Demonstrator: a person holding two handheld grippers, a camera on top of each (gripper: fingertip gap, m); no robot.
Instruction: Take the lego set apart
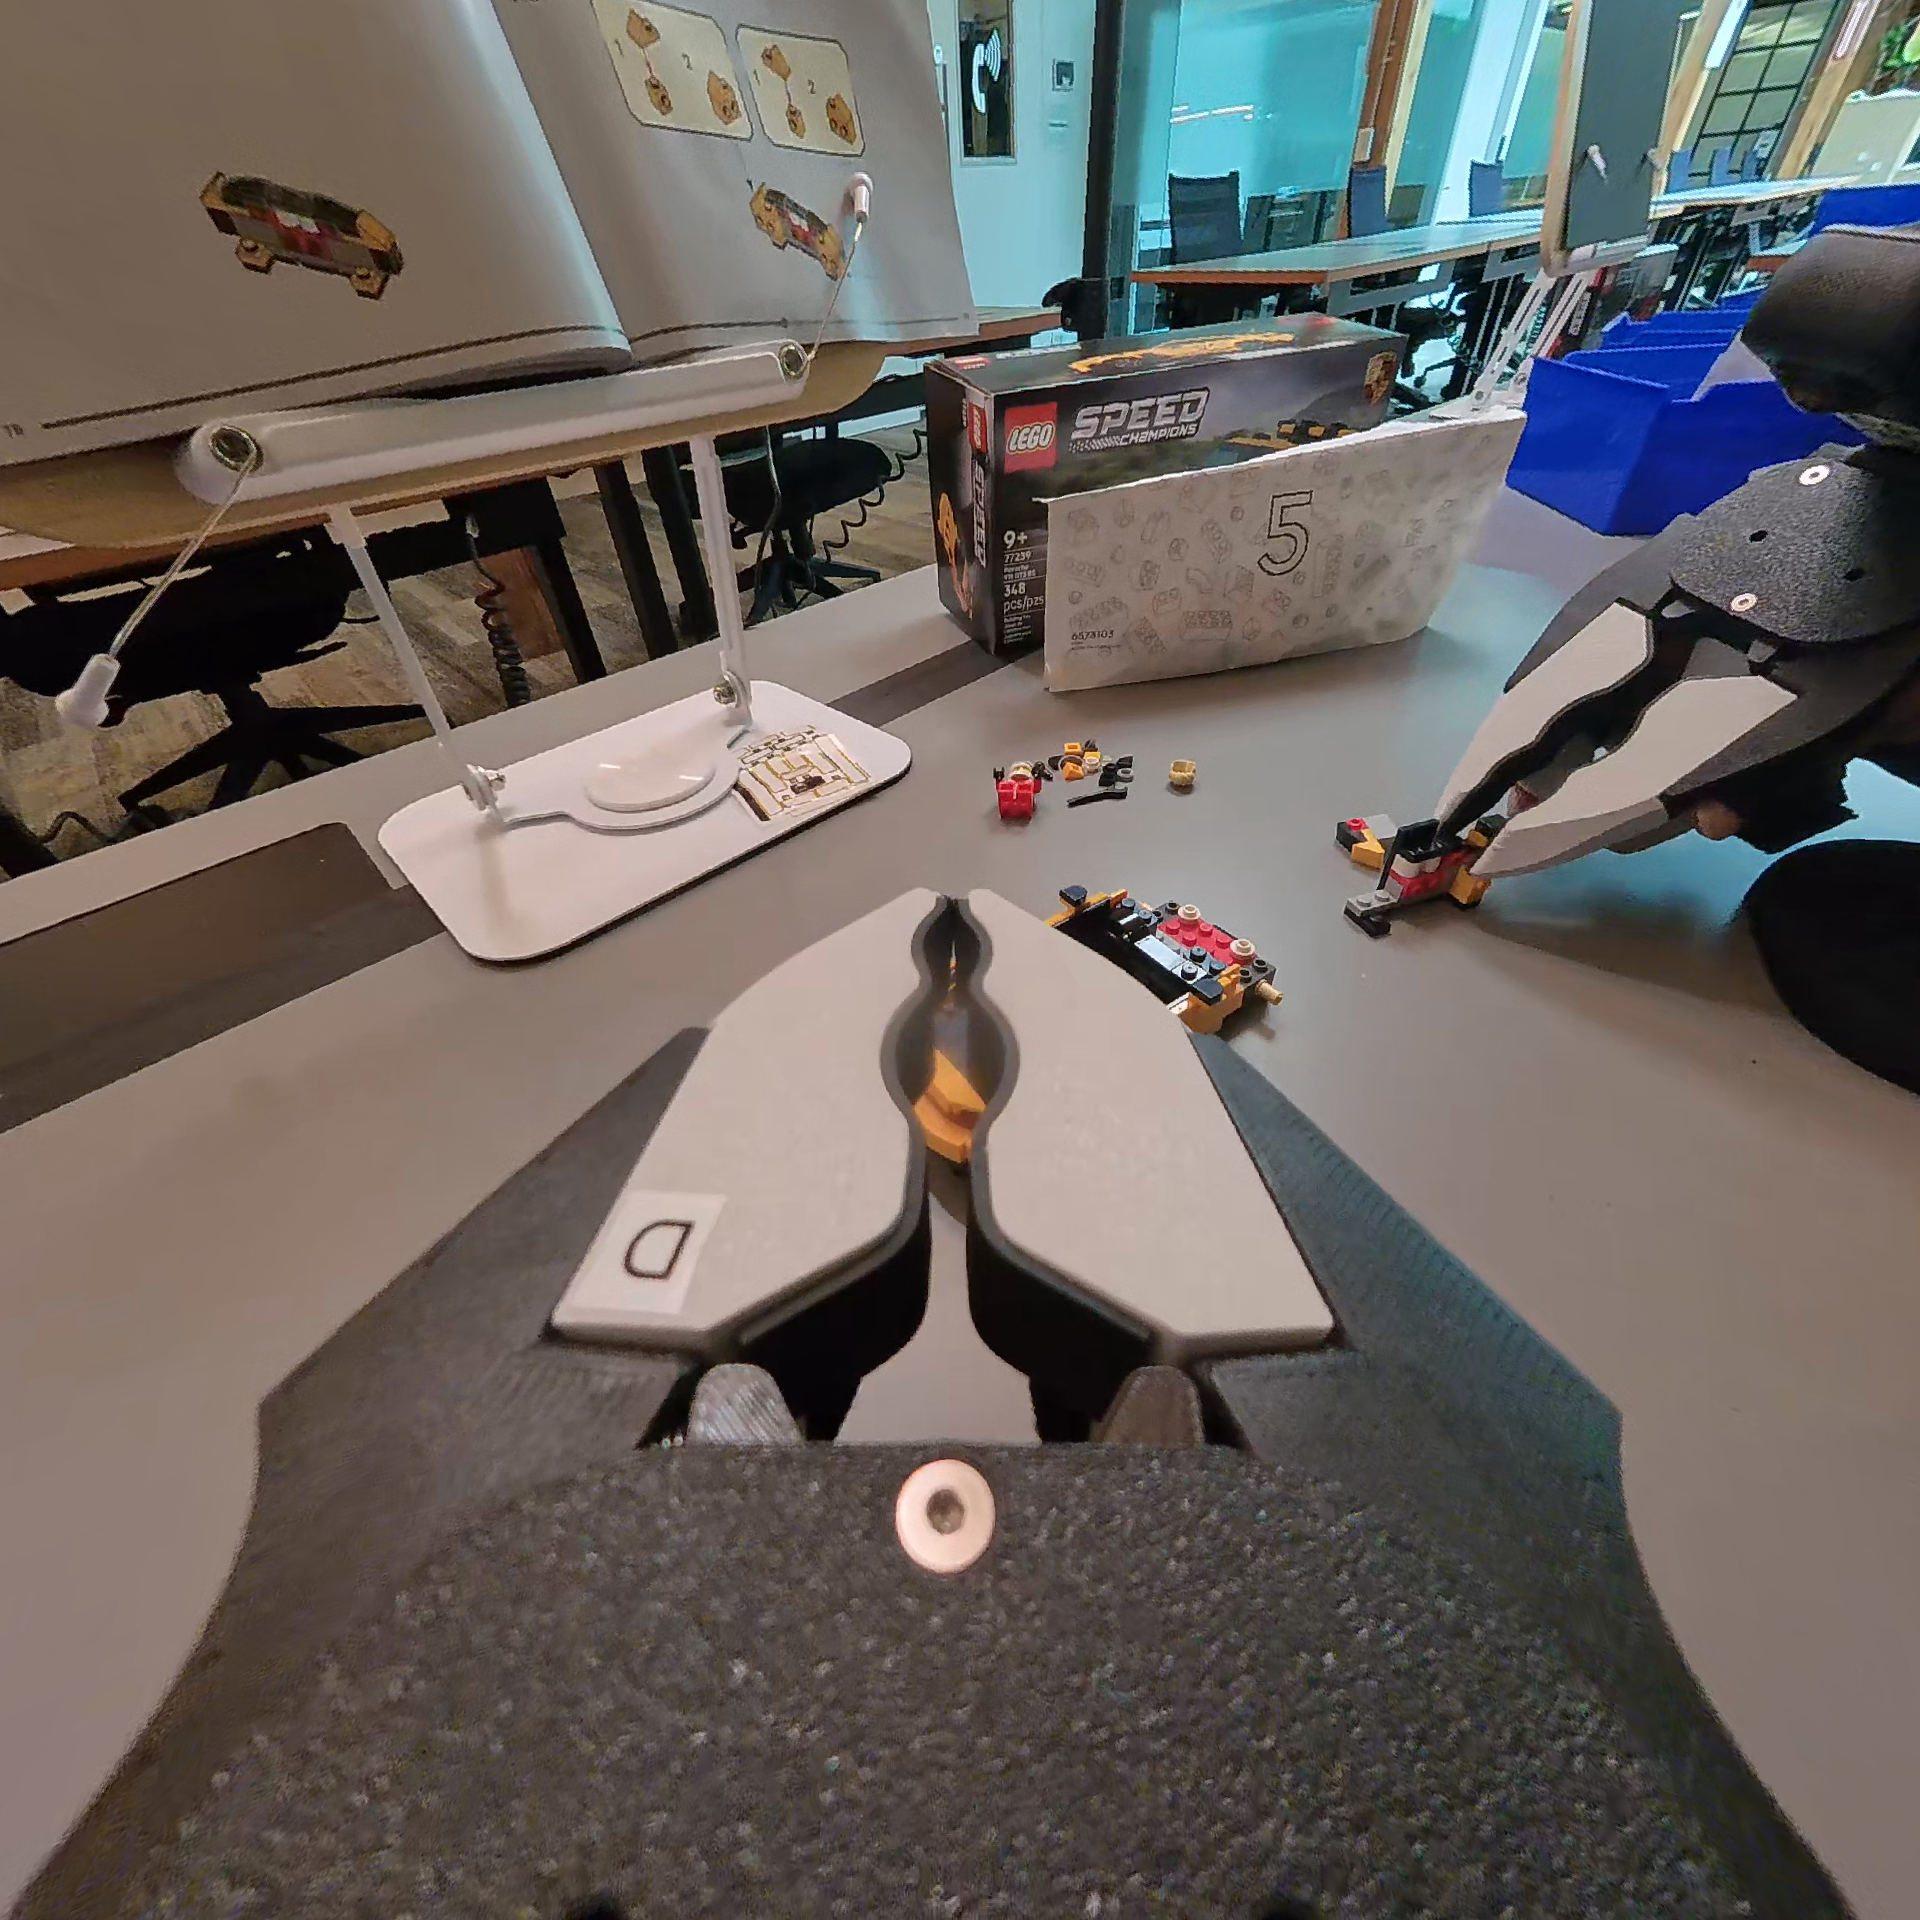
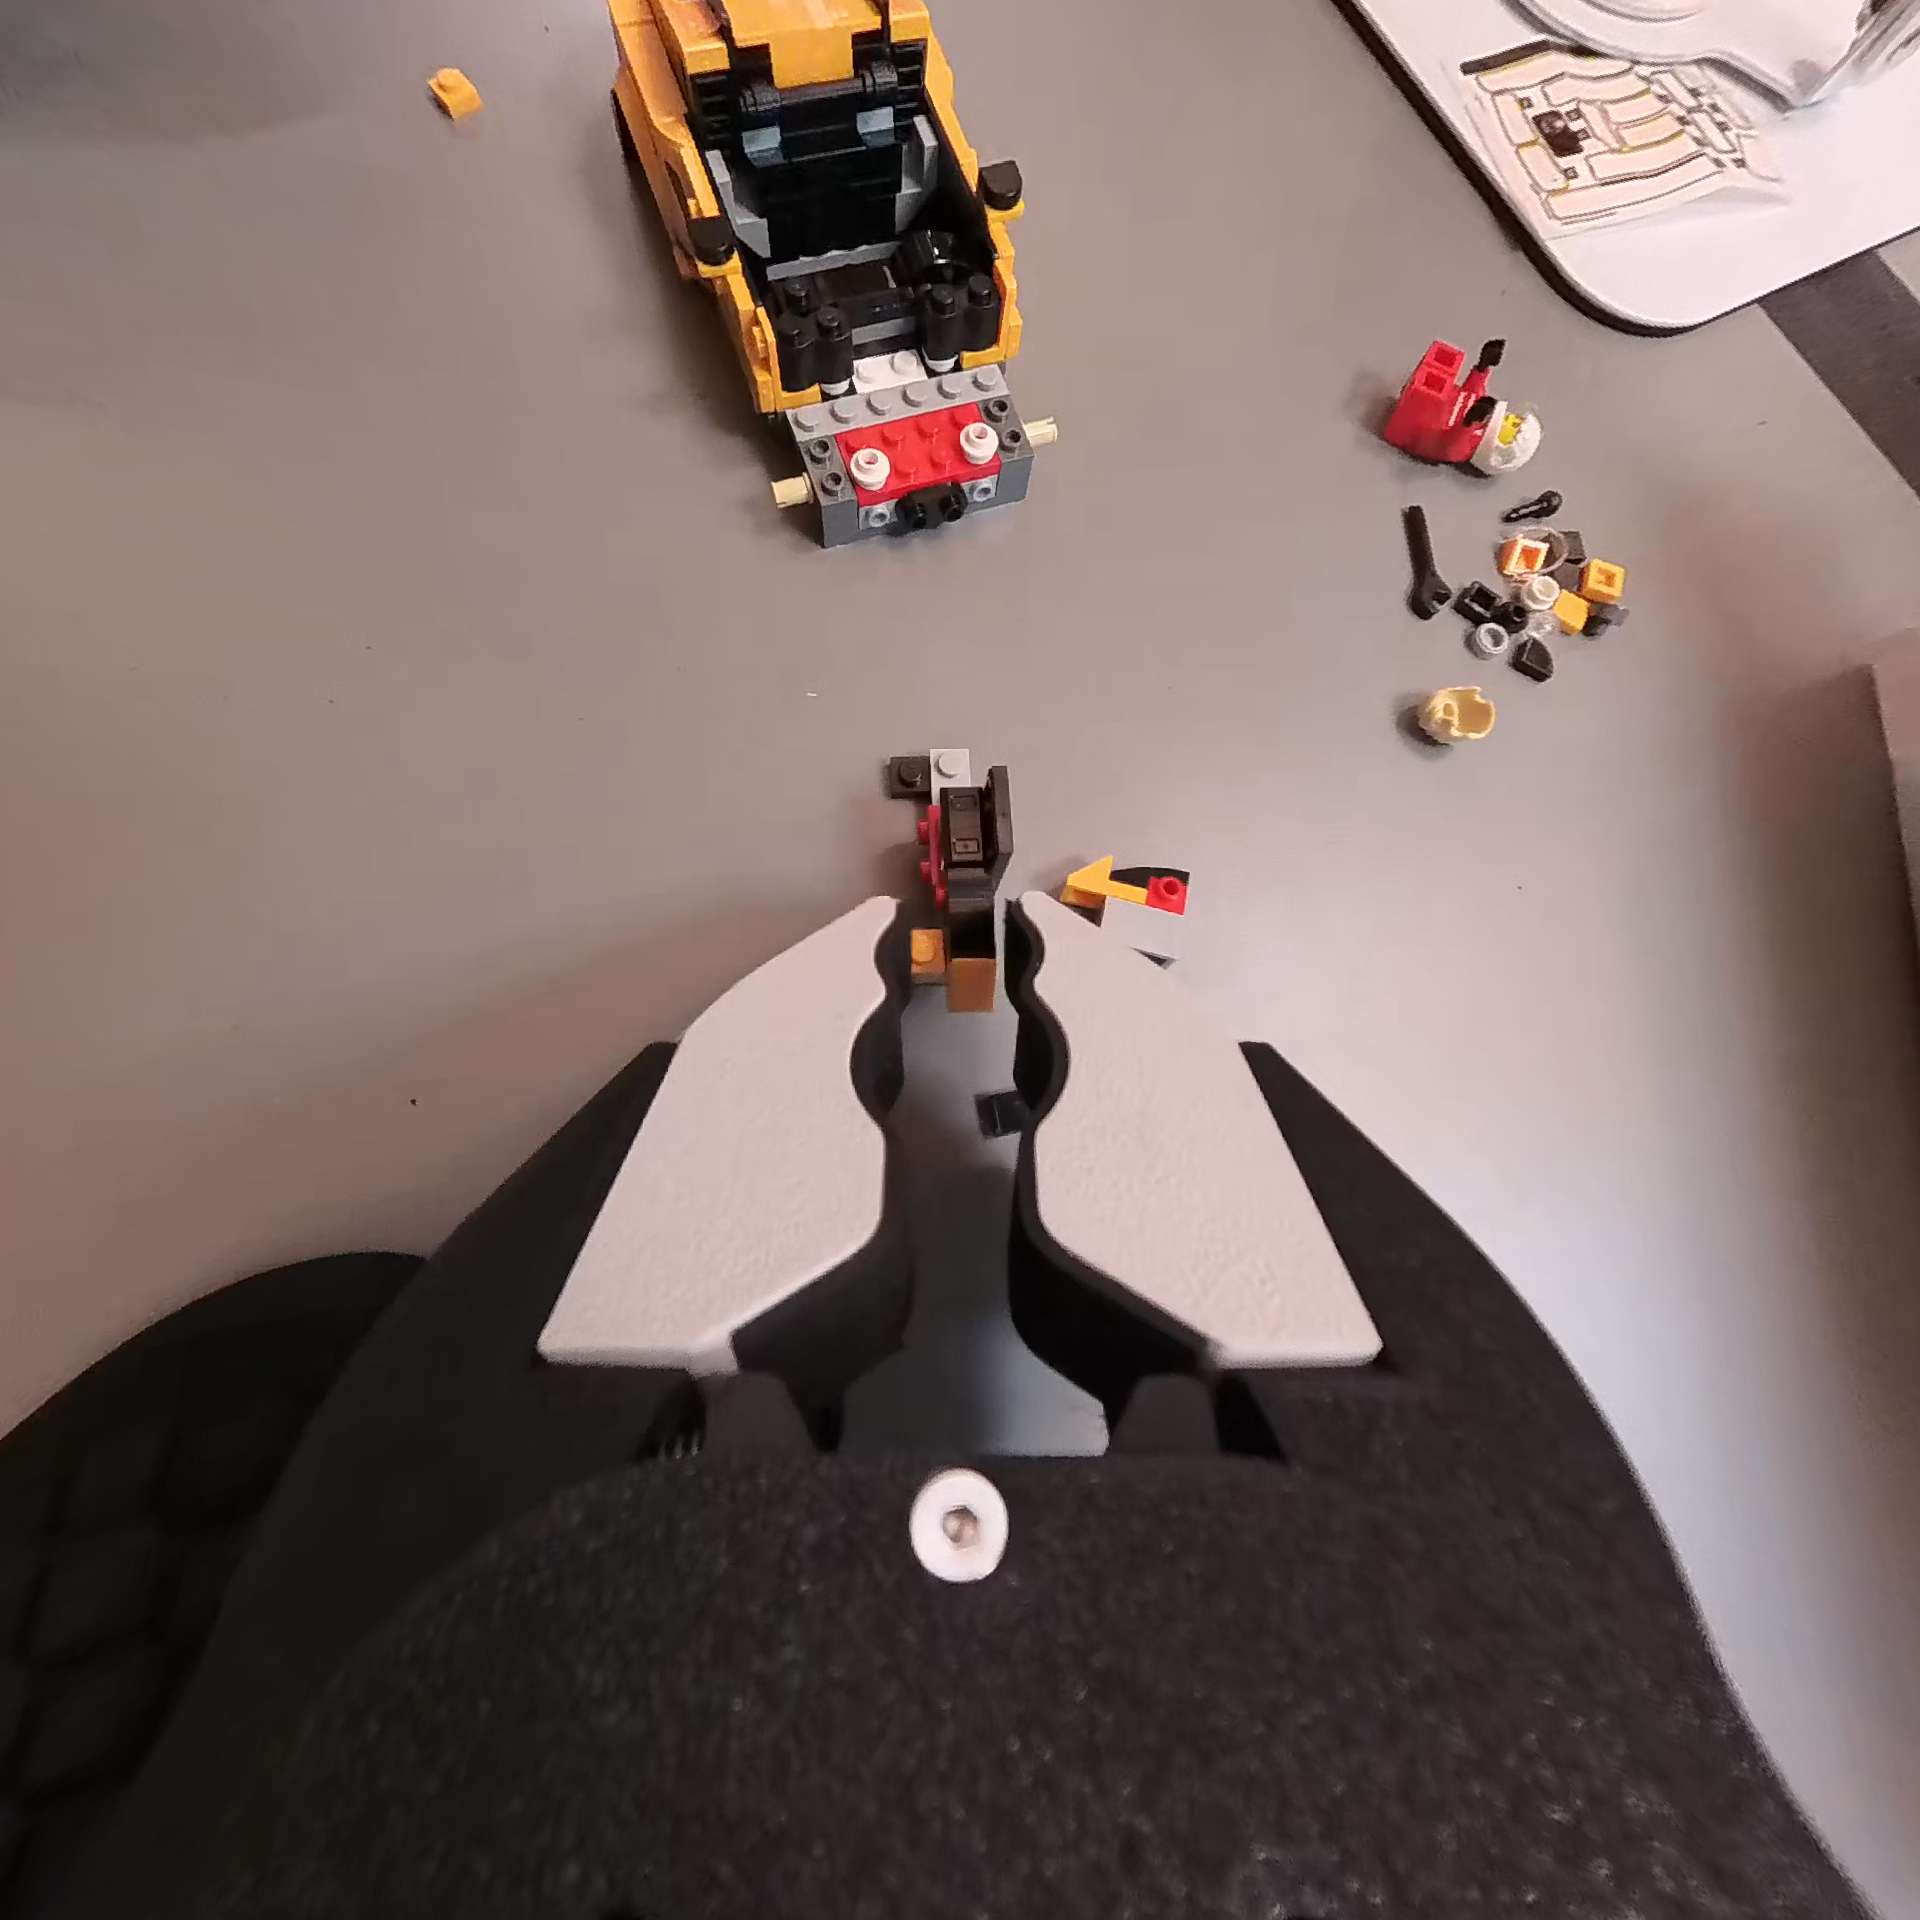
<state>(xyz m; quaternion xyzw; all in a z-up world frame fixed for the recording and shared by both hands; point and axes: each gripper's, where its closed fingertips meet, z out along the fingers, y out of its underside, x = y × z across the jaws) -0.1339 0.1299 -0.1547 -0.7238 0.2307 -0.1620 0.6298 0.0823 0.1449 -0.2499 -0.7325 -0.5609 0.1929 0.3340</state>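
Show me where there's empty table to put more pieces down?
Bare grey table lies left of the small chunk in the right gripper, below the yellow car. It's crowded right, by the loose bits and the red minifigure.

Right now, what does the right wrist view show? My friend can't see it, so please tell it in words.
The right gripper rests its grey fingers around a small black, red and orange lego chunk on a grey table. Ahead sits the half-stripped yellow lego car, with loose pieces and a red minifigure at the right.
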